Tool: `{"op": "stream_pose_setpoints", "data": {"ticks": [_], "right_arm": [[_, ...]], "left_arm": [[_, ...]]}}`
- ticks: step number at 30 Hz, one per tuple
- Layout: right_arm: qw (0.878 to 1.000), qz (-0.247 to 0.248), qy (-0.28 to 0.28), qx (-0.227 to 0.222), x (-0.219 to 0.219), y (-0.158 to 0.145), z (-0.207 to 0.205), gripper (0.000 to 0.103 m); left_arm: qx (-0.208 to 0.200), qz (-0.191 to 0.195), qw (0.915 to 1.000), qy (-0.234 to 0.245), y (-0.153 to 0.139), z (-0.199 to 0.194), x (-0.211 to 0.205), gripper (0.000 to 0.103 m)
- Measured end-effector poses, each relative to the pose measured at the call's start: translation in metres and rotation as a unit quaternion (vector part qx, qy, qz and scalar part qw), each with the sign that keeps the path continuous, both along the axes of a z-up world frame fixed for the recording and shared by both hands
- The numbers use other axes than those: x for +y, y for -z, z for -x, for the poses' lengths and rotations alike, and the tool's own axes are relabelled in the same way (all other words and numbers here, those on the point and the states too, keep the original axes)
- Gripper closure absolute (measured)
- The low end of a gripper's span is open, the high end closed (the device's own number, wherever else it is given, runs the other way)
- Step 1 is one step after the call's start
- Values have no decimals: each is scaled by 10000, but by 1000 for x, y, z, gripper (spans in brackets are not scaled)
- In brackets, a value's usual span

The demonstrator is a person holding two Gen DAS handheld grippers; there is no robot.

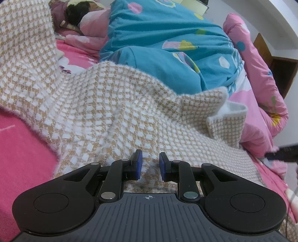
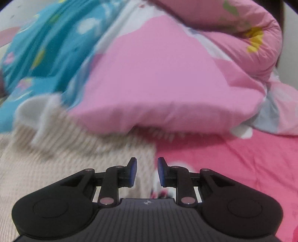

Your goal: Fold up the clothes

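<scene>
A tan-and-white houndstooth knit garment (image 1: 104,104) lies spread and rumpled over the pink bed sheet (image 1: 24,158), one part rising at the upper left and a cuffed end (image 1: 226,124) folded at the right. My left gripper (image 1: 150,164) is open and empty just above the knit. The right wrist view is blurred. There my right gripper (image 2: 147,170) is open and empty over the garment's right edge (image 2: 78,149), where the knit meets the pink sheet (image 2: 232,160).
A teal patterned duvet (image 1: 167,41) and a pink quilt (image 1: 260,78) are heaped behind the garment; the pink quilt (image 2: 167,74) overhangs its far edge. Pillows and dark clothing (image 1: 78,14) lie at the back left. A dark object (image 1: 283,154) enters from the right.
</scene>
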State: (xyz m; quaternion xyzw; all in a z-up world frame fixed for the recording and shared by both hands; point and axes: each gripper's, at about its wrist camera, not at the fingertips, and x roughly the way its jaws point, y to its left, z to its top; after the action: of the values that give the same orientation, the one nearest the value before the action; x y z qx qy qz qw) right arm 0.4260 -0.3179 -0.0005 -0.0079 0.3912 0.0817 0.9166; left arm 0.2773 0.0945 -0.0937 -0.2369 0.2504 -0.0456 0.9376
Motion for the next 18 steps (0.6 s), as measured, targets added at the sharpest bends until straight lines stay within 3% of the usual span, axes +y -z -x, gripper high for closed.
{"op": "stream_pose_setpoints", "data": {"ticks": [3, 5, 8, 11, 16, 18], "right_arm": [[9976, 397, -226, 522, 12, 45, 17, 78], [9979, 473, -231, 389, 15, 62, 29, 76], [9991, 42, 103, 398, 6, 39, 39, 78], [9996, 252, -88, -35, 11, 18, 70, 78], [9997, 188, -89, -135, 3, 9, 124, 78], [9989, 437, -119, -150, 4, 12, 133, 78]], "left_arm": [[-5, 41, 10000, 1, 0, 0, 1, 82], [-6, 51, 10000, 1, 1, 0, 1, 82], [-9, 69, 10000, 2, 1, 0, 1, 82], [-12, 87, 10000, 3, 1, 0, 2, 82], [-12, 101, 9999, 2, 2, 1, 2, 82], [-15, 106, 9999, 0, 2, 1, 3, 82]]}}
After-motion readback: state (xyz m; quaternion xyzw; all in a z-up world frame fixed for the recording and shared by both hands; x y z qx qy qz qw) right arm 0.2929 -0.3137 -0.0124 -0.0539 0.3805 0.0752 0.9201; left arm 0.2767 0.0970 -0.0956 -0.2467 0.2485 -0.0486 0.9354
